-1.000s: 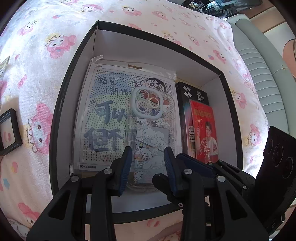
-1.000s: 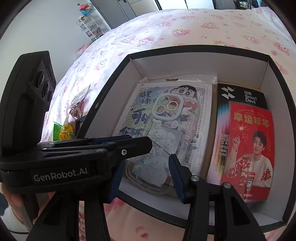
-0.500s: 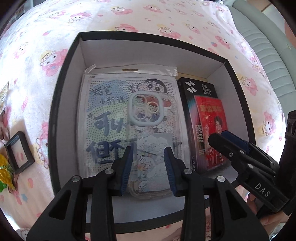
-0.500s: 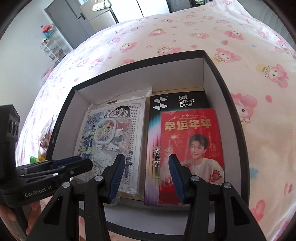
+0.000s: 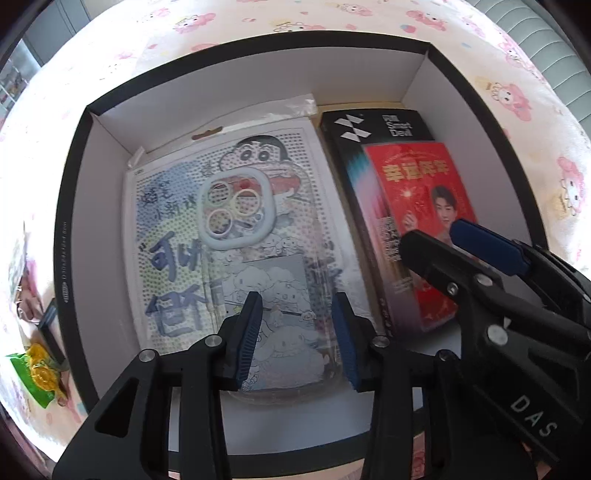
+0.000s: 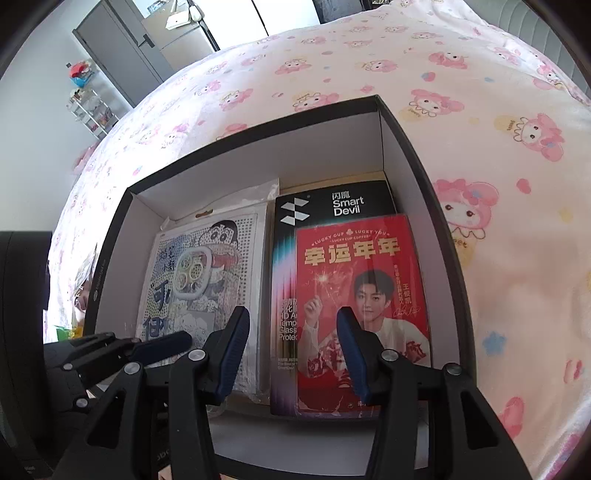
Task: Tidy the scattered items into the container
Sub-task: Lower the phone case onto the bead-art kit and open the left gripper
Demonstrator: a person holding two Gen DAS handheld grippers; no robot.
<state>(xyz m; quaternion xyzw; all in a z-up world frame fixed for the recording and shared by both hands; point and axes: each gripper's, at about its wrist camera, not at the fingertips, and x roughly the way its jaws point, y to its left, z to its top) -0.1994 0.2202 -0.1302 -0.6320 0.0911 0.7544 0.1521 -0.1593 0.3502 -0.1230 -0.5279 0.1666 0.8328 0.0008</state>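
A black box (image 5: 70, 236) with white walls sits on the bed. In it lie a cartoon-printed flat pack (image 5: 166, 229), a clear phone case (image 5: 273, 288) on top of it, and a black Smart Devil carton (image 6: 332, 203) under a red card (image 6: 354, 280). My left gripper (image 5: 297, 332) hangs over the near end of the phone case. Its jaws are opening, and the case lies flat below them with no pad pressing on it. My right gripper (image 6: 291, 332) is open and holds nothing above the carton and red card. It also shows in the left wrist view as the right gripper (image 5: 437, 236).
The pink cartoon bedsheet (image 6: 480, 110) surrounds the box. Left of the box lie a green and yellow packet (image 5: 35, 369) and a small black frame (image 5: 50, 328). A padded grey-green headboard (image 5: 535, 22) is at the far right. A cabinet (image 6: 122, 48) stands beyond the bed.
The left jaws have widened slightly over the phone case and the hand has rolled. The right gripper has swung right, from over the phone case to over the red card.
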